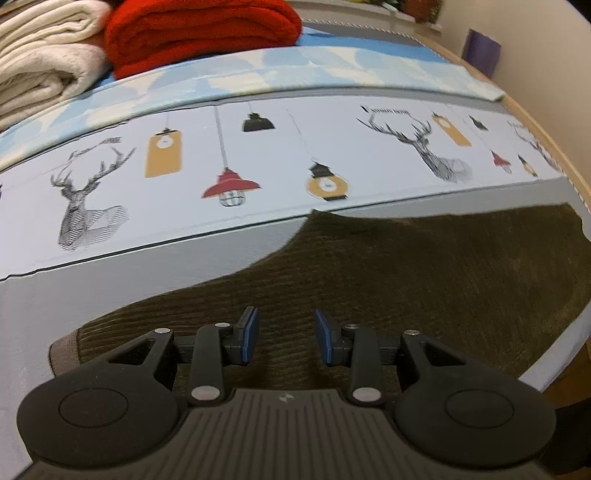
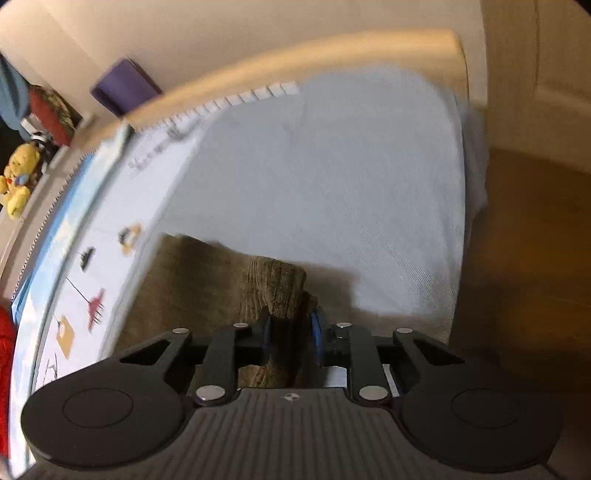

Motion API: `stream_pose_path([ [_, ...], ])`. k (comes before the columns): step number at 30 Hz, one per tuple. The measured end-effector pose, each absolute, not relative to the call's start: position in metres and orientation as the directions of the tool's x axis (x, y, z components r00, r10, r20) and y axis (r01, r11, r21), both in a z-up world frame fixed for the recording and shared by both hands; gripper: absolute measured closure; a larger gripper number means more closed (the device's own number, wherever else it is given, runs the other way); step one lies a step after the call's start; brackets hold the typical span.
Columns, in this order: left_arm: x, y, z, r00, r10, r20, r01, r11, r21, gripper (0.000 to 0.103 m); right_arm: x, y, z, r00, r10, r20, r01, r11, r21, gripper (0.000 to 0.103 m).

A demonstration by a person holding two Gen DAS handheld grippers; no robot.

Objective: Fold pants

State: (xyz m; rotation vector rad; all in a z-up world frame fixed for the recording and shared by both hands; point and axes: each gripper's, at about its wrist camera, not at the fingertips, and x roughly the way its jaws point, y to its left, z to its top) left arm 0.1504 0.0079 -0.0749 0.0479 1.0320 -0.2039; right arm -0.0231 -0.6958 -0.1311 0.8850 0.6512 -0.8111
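The pants (image 1: 406, 280), brown corduroy, lay flat on the grey sheet (image 2: 332, 184) near the bed's wooden edge (image 1: 546, 129). The left gripper (image 1: 284, 332) hovered over them, jaws spread, nothing between. The right gripper (image 2: 291, 332) pinched a raised fold of the pants. Beyond the pants, the sheet lay bare up to the edge. A red blanket (image 1: 199, 33) and a cream blanket (image 1: 44, 59) sat well apart from the pants.

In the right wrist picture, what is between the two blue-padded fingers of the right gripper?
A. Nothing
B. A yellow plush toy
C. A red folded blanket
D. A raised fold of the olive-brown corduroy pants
D: the right gripper has a bunched fold of the olive-brown corduroy pants rising between its blue pads.
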Motion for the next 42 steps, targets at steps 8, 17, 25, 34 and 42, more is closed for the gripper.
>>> stream_pose_path([
  [8, 0.132, 0.055, -0.059, 0.534, -0.154, -0.831, 0.124, 0.987, -0.104, 0.066, 0.034, -0.473, -0.017, 0.844, -0.365, -0.393, 0.403, 0.915, 0.014, 0.082],
  [17, 0.110, 0.129, -0.055, 0.551, -0.126, -0.825, 0.007, 0.989, -0.146, 0.066, 0.001, -0.163, -0.111, 0.786, 0.299, -0.541, -0.500, 0.822, -0.272, 0.081],
  [25, 0.099, 0.156, -0.056, 0.543, -0.122, -0.831, -0.015, 0.988, -0.155, 0.063, -0.019, -0.108, -0.173, 0.672, 0.233, -0.703, -0.632, 0.675, -0.380, 0.079],
  [34, 0.100, 0.155, -0.058, 0.539, -0.121, -0.834, -0.018, 0.988, -0.155, 0.061, -0.023, -0.131, -0.130, 0.679, 0.382, -0.627, -0.573, 0.810, -0.127, 0.061],
  [42, 0.109, 0.136, -0.062, 0.516, -0.111, -0.849, -0.005, 0.991, -0.133, 0.061, -0.002, -0.130, -0.164, 0.625, 0.306, -0.718, -0.581, 0.797, -0.166, 0.058],
])
